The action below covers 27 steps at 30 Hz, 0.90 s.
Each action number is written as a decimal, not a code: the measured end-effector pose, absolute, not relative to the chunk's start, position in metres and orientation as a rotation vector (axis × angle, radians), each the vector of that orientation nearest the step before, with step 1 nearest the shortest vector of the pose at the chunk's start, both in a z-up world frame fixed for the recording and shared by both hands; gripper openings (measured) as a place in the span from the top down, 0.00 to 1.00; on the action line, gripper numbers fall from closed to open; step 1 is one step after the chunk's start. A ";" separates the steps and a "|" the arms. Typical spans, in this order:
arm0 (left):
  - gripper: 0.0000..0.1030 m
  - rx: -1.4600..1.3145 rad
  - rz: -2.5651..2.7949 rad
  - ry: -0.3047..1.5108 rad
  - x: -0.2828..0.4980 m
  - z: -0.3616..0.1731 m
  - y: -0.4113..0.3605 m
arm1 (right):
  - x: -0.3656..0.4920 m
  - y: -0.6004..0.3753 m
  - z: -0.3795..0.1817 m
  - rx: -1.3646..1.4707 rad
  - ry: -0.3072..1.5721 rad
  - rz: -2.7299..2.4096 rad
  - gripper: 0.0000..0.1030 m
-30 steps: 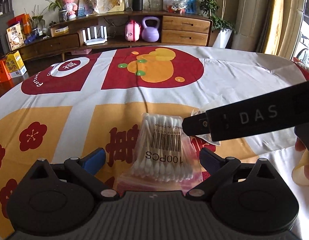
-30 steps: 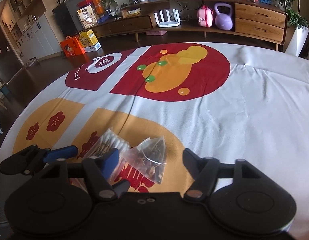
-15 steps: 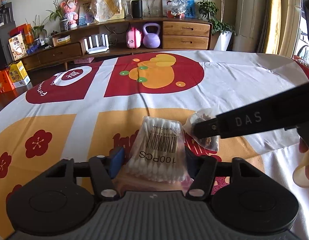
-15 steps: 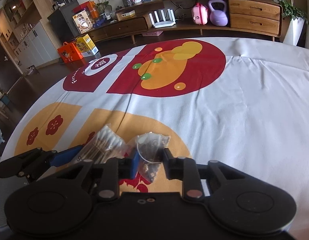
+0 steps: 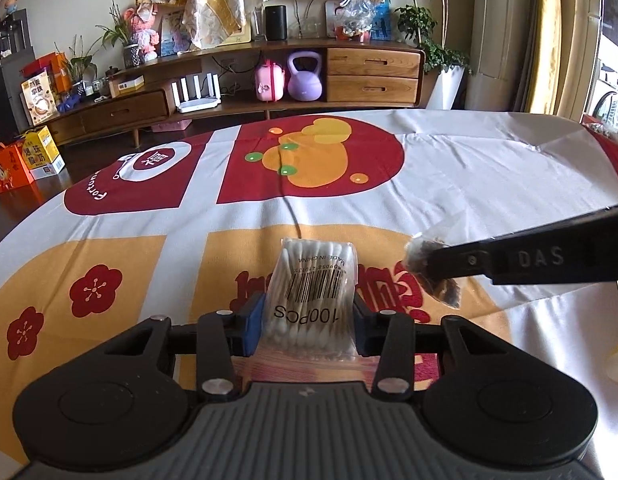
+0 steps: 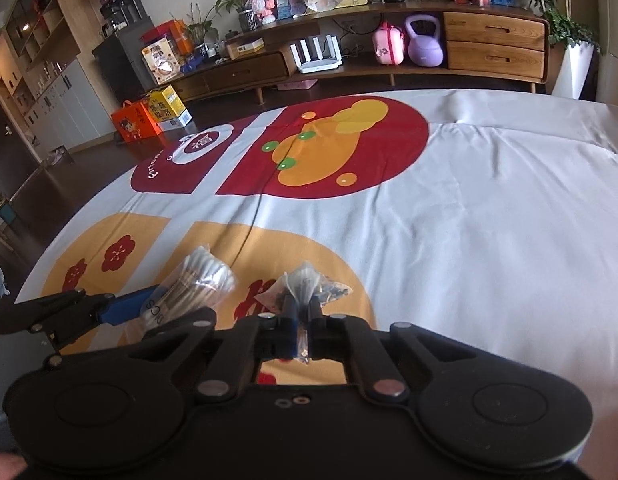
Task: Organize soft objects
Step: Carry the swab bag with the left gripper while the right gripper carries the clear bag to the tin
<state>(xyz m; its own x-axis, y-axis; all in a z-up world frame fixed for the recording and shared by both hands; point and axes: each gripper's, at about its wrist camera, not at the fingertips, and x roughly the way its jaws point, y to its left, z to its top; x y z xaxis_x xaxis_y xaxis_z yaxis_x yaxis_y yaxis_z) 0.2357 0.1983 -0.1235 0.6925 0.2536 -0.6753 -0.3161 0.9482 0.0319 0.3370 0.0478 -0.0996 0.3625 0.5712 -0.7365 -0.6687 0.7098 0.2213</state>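
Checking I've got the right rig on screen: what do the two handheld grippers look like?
Both are matte black, with two round discs at the base and hinged link arms joined by silver pivot pins. The left gripper has blue pads and a ribbed grey body. The right gripper carries pale "DAS" lettering on its finger.

Black left claw [image 5: 309, 316] with blue pads, silver screws, right claw [image 6: 303, 314] lettered "DAS"
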 end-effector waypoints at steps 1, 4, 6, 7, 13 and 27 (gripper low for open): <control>0.59 -0.091 0.315 0.740 0.235 -0.121 0.198 | 0.334 0.044 -0.097 -0.123 0.893 0.800 0.97; 0.59 -0.101 0.304 0.738 0.229 -0.113 0.194 | 0.325 0.030 -0.087 -0.112 0.888 0.801 0.97; 0.59 -0.100 0.296 0.738 0.225 -0.106 0.189 | 0.318 0.021 -0.079 -0.106 0.883 0.801 0.97; 0.59 -0.098 0.292 0.738 0.223 -0.103 0.186 | 0.313 0.016 -0.075 -0.105 0.877 0.803 0.97; 0.59 -0.100 0.259 0.730 0.205 -0.077 0.169 | 0.288 -0.018 -0.051 -0.078 0.855 0.805 0.96; 0.58 -0.083 0.168 0.714 0.164 -0.021 0.098 | 0.235 -0.102 -0.002 -0.036 0.790 0.761 0.96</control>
<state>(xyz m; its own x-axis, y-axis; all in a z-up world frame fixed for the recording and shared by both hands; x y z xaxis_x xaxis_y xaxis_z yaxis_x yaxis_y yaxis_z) 0.1642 0.0981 -0.0206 0.7430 0.1251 -0.6575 -0.1820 0.9831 -0.0187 0.2354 -0.1019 -0.0020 0.4561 0.6046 -0.6530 -0.6301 0.7375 0.2428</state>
